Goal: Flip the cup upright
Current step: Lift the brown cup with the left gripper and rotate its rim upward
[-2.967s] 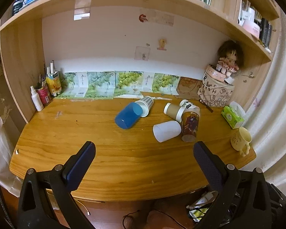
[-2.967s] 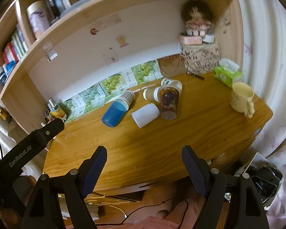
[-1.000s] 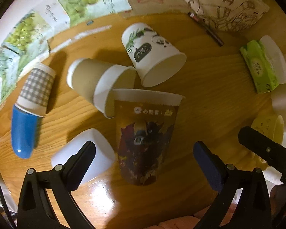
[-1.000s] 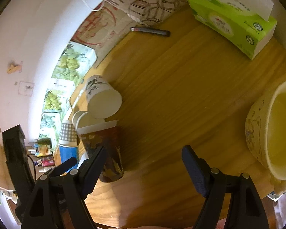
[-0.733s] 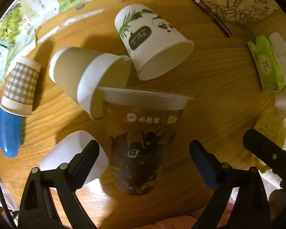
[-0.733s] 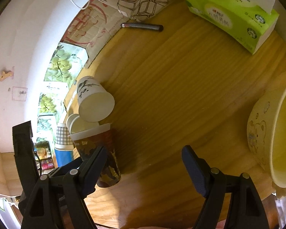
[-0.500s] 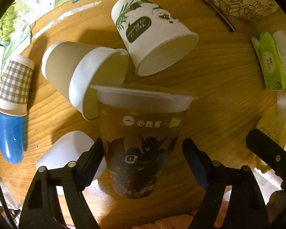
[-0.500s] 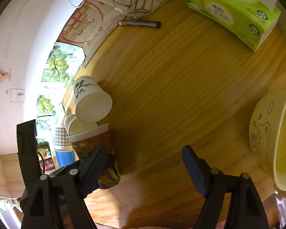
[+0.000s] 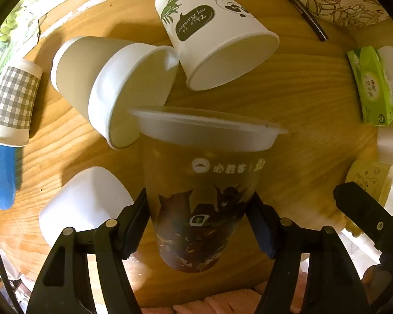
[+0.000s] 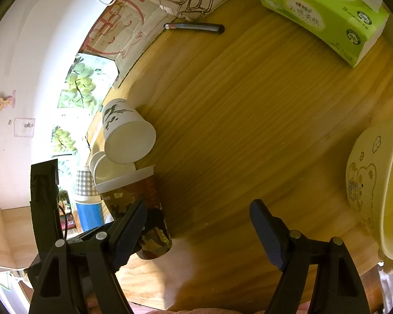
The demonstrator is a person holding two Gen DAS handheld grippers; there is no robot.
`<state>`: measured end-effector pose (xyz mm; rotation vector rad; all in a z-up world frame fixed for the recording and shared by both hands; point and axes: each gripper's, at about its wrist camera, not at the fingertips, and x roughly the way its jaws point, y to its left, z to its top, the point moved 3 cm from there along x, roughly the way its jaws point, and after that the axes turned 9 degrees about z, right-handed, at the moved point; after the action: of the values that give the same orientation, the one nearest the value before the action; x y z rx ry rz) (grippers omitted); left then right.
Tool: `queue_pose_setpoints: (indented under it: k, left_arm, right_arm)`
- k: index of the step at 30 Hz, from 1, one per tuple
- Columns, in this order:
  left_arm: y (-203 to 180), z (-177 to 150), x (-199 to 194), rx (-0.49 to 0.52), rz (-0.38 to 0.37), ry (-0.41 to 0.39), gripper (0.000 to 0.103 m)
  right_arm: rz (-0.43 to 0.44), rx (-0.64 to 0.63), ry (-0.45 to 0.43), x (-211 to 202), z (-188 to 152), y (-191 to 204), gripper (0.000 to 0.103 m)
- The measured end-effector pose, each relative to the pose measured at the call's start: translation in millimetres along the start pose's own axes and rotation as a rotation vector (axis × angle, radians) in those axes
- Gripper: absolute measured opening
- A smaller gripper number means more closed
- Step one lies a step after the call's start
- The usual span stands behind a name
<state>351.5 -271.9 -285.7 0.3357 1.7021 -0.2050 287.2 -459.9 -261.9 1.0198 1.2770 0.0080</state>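
A tall brown printed cup [image 9: 201, 191] stands upside down on the wooden desk [image 9: 301, 99], wide rim on the wood. My left gripper [image 9: 199, 225] is shut on its narrow end, both pads pressed against its sides. The same cup shows in the right wrist view [image 10: 136, 209] with the left gripper's finger against it. My right gripper [image 10: 199, 230] is open and empty above bare desk to the cup's right; its finger shows in the left wrist view [image 9: 366, 222].
Several paper cups lie on their sides: a panda-print one [image 9: 214, 34], a beige one [image 9: 112, 78], a white one [image 9: 83, 204], a checked one in a blue cup [image 9: 5, 120]. A green tissue box [image 10: 319, 13], a pen [image 10: 194, 27] and a yellow mug [image 10: 377, 183] stand right.
My left gripper moved down onto the brown cup and closed on it. My right gripper moved closer over the desk and stayed open.
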Motion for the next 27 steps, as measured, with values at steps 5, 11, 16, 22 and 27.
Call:
queue_pose_setpoints:
  k: [5, 11, 16, 22, 27]
  left_arm:
    - [5, 4, 6, 0.002, 0.01, -0.008, 0.073]
    - [8, -3, -4, -0.023, -0.011, -0.028, 0.073]
    - [23, -9, -11, -0.059, -0.032, -0.049, 0.073]
    - [46, -29, -13, -0.11, -0.05, -0.068, 0.073]
    - [63, -45, -14, -0.143, -0.049, -0.084, 0.073]
  right_arm:
    - [0.001, -0.018, 0.002, -1, -2, 3, 0.081]
    - [0.004, -0.061, 0.001, -4, -9, 12, 0.081]
    - [0.003, -0.108, 0.004, -6, -16, 22, 0.081]
    - [0.004, -0.177, 0.011, -10, -29, 36, 0.081]
    - [0.006, -0.221, 0.019, -13, -43, 48, 0.081]
